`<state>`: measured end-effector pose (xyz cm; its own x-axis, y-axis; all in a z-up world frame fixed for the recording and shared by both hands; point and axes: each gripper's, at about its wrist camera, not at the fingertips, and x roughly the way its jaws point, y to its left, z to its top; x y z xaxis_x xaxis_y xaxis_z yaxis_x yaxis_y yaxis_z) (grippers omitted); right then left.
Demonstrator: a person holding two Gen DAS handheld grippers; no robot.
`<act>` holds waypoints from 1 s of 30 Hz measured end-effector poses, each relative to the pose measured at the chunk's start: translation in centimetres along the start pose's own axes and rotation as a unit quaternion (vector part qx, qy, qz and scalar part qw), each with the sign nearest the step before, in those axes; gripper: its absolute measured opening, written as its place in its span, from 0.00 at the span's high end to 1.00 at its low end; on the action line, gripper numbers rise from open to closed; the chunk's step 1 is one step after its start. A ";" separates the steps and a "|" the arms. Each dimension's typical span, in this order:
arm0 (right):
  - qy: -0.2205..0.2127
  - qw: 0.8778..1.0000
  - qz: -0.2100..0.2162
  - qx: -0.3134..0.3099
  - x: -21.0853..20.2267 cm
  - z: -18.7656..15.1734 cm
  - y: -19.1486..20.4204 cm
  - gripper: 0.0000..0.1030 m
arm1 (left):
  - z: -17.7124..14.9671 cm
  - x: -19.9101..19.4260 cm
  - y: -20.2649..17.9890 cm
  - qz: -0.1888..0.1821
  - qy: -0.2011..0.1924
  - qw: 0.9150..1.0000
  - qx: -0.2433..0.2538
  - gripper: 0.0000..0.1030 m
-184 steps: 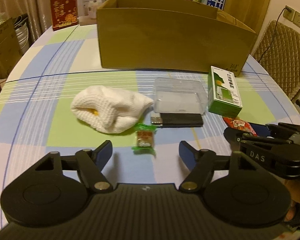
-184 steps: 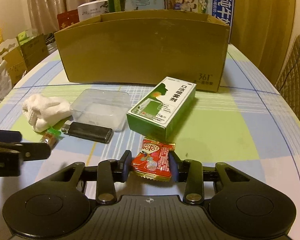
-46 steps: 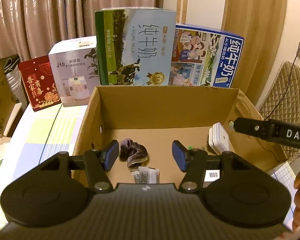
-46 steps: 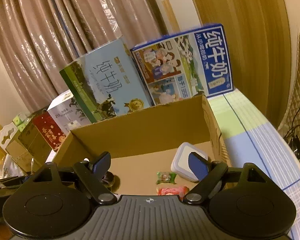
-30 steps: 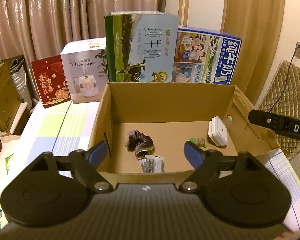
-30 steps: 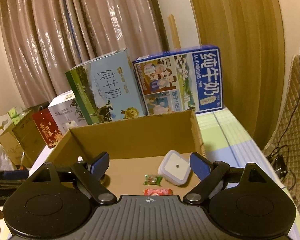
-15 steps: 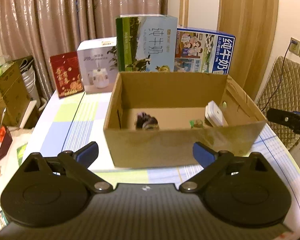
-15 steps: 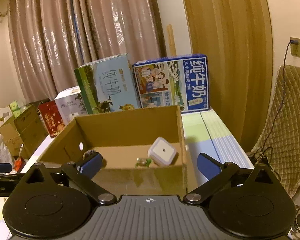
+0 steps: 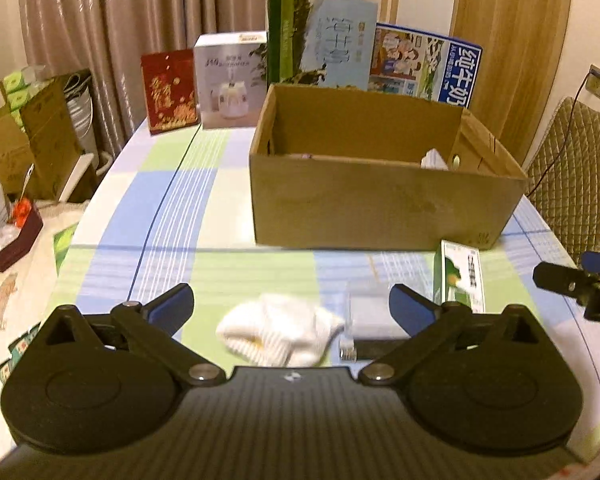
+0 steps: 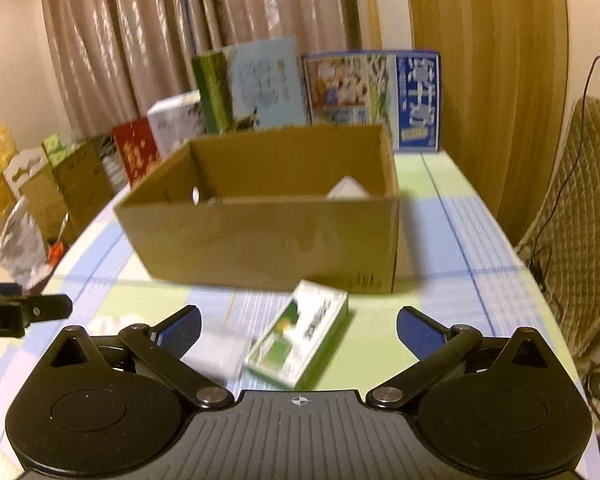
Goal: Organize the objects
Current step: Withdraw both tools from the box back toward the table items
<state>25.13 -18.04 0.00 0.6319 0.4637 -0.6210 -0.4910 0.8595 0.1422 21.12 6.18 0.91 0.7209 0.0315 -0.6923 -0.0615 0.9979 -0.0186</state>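
An open cardboard box [image 9: 380, 212] stands on the checked tablecloth; it also shows in the right wrist view [image 10: 268, 236]. A white item [image 9: 434, 159] peeks over its rim. In front of it lie a white cloth [image 9: 278, 334], a clear plastic container [image 9: 370, 314], a black lighter [image 9: 364, 350] and a green-white carton [image 9: 460, 276], which also shows in the right wrist view [image 10: 300, 336]. My left gripper [image 9: 292, 306] is open and empty above the cloth. My right gripper [image 10: 298, 328] is open and empty above the carton.
Milk cartons [image 9: 320, 40], a white appliance box [image 9: 230, 80] and a red box [image 9: 168, 90] stand behind the cardboard box. A quilted chair [image 9: 580, 168] is at the right. Boxes and clutter [image 9: 20, 140] sit off the table's left edge.
Both grippers have pulled back and down from over the box towards the near table. The cloth, container, lighter and carton have come into view under them. Both stay open.
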 end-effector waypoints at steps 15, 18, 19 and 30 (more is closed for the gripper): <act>0.043 0.999 -0.005 0.004 0.9 -1.4 -0.1 0.02 | -2.5 0.1 0.9 0.001 0.028 1.000 -0.011 0.01; 0.049 0.999 -0.006 0.008 1.0 -1.5 -0.3 0.02 | -2.4 0.3 0.7 0.002 0.030 1.000 -0.006 0.01; 0.050 0.999 -0.007 0.009 1.1 -1.6 -0.4 0.02 | -2.5 0.4 0.6 0.003 0.031 1.000 -0.005 0.01; 0.071 0.997 -0.009 -0.005 1.9 -2.0 0.3 0.02 | -2.7 1.5 0.3 0.001 0.057 0.998 0.006 0.01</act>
<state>24.96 -17.37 -2.67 0.5495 0.4119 -0.7269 -0.4859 0.8653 0.1229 20.31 6.38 -2.10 0.6374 0.0274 -0.7700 -0.0541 0.9985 -0.0092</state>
